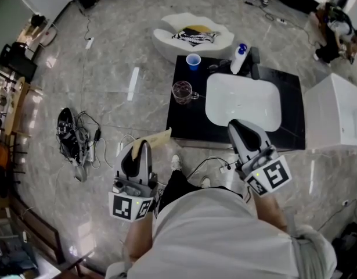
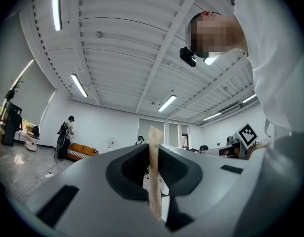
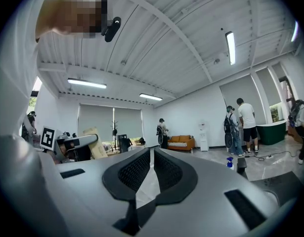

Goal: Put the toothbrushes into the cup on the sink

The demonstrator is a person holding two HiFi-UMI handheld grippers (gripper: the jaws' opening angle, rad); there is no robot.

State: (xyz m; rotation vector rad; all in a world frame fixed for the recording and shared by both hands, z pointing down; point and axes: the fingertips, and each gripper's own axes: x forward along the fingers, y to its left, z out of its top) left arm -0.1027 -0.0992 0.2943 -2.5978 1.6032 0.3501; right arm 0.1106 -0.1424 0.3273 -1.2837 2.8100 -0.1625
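In the head view a white sink (image 1: 265, 92) is set in a black counter (image 1: 187, 124) ahead of me. A blue cup (image 1: 193, 61) stands at the counter's far left corner, and a glass mug (image 1: 182, 91) stands nearer, left of the basin. My left gripper (image 1: 144, 144) is over the floor, left of the counter, shut on a flat tan packet (image 1: 156, 136) that sticks out past its tips. The left gripper view shows the packet (image 2: 154, 181) edge-on between the pads. My right gripper (image 1: 236, 124) hovers at the basin's near edge, its jaws a narrow slit apart with nothing in them (image 3: 152, 152).
A white and blue bottle (image 1: 240, 58) stands behind the basin. A white cabinet (image 1: 335, 112) is right of the counter. A tangle of cables (image 1: 74, 135) lies on the floor at the left. Beyond the counter sits a low white seat (image 1: 166, 36).
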